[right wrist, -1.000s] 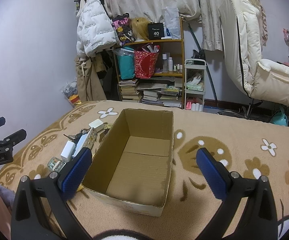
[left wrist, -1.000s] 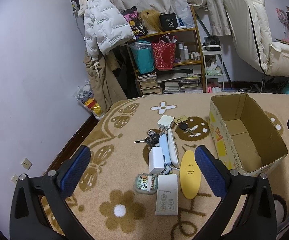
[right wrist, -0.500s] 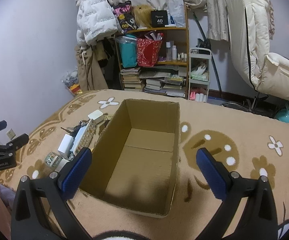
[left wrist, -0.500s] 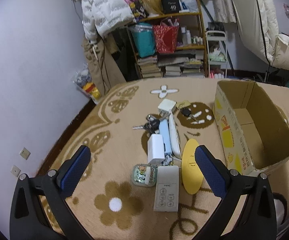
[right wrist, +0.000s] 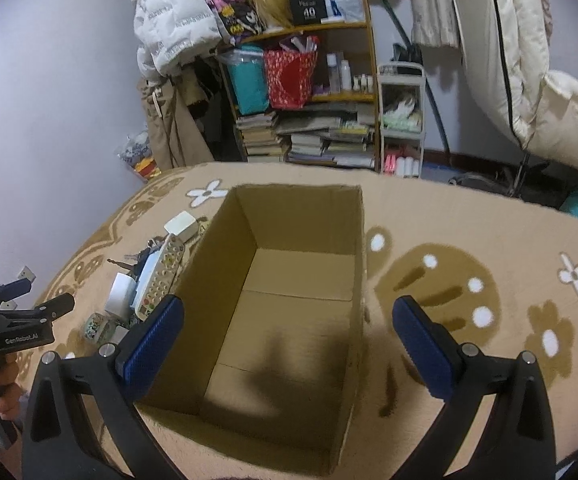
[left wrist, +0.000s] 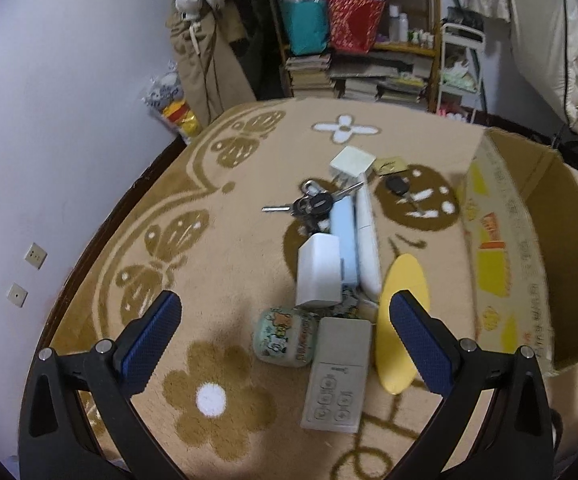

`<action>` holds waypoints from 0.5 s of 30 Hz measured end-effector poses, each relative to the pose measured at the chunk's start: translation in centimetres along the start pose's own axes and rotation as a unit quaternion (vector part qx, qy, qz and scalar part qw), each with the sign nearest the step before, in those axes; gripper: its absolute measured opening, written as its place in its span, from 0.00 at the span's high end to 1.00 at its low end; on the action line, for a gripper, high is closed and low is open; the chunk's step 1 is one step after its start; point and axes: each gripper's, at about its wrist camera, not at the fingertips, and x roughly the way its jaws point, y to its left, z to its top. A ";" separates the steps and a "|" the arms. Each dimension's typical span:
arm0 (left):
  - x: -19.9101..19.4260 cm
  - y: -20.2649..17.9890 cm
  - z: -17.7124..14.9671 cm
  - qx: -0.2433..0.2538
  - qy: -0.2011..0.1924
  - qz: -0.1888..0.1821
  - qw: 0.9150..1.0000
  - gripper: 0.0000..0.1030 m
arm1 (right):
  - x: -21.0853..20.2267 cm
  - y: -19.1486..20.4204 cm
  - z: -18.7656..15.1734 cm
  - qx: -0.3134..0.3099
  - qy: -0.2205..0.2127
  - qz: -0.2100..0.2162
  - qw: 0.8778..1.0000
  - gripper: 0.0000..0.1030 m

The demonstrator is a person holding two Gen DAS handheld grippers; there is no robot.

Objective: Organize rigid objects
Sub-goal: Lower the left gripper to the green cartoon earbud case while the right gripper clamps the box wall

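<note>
The left gripper point(left wrist: 285, 336) hung over the clutter on the tan flowered blanket point(left wrist: 225, 240), its 2 blue-padded fingers point(left wrist: 151, 340) spread wide and holding nothing. Right between them lay a grey remote point(left wrist: 339, 380) beside a cartoon-printed case point(left wrist: 285, 336), with a yellow oval piece point(left wrist: 403, 312) touching the remote's right edge. Behind those sat a white charger block point(left wrist: 319, 272), a long white remote point(left wrist: 367, 240) and a bunch of keys point(left wrist: 313, 204). The right gripper point(right wrist: 287, 344) hovered above the cardboard box point(right wrist: 301, 216), fingers also wide apart, nothing gripped. The box stood open just right of the pile.
</note>
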 end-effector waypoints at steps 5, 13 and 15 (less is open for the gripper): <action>3.0 0.7 0.2 -0.015 0.041 -0.003 0.999 0.00 | 2.0 -0.5 0.1 0.005 0.028 -0.004 1.000 0.03; 6.5 1.2 -0.1 -0.022 0.089 0.022 0.996 0.00 | 4.7 -2.3 -0.5 0.038 0.098 -0.009 0.994 0.26; 7.1 1.5 -0.4 -0.024 0.098 0.028 0.994 0.00 | 5.1 -2.6 -0.6 0.043 0.109 -0.009 0.993 0.26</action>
